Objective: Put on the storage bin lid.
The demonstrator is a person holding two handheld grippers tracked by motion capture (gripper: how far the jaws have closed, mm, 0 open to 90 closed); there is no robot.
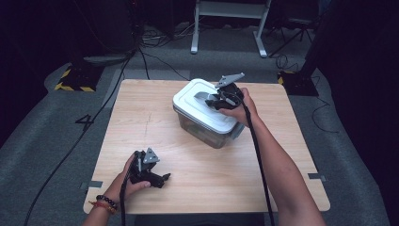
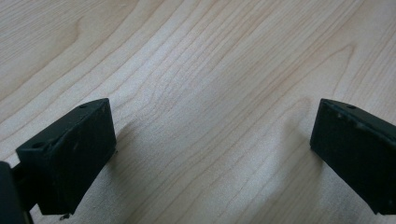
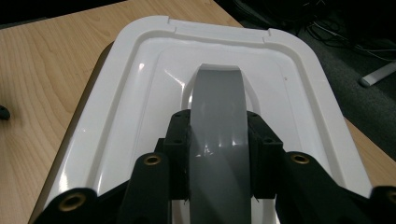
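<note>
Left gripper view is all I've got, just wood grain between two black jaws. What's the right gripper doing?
Observer: The right gripper is closed on the grey handle of a white lid.
Operator: Lid of what?
Observer: A clear container standing on the far half of the wooden table, with the lid seated on it.
Operator: Is my gripper anywhere near it?
Observer: No. The left gripper sits low at the table's near edge, apart from the container, with its jaws open on nothing.
</note>
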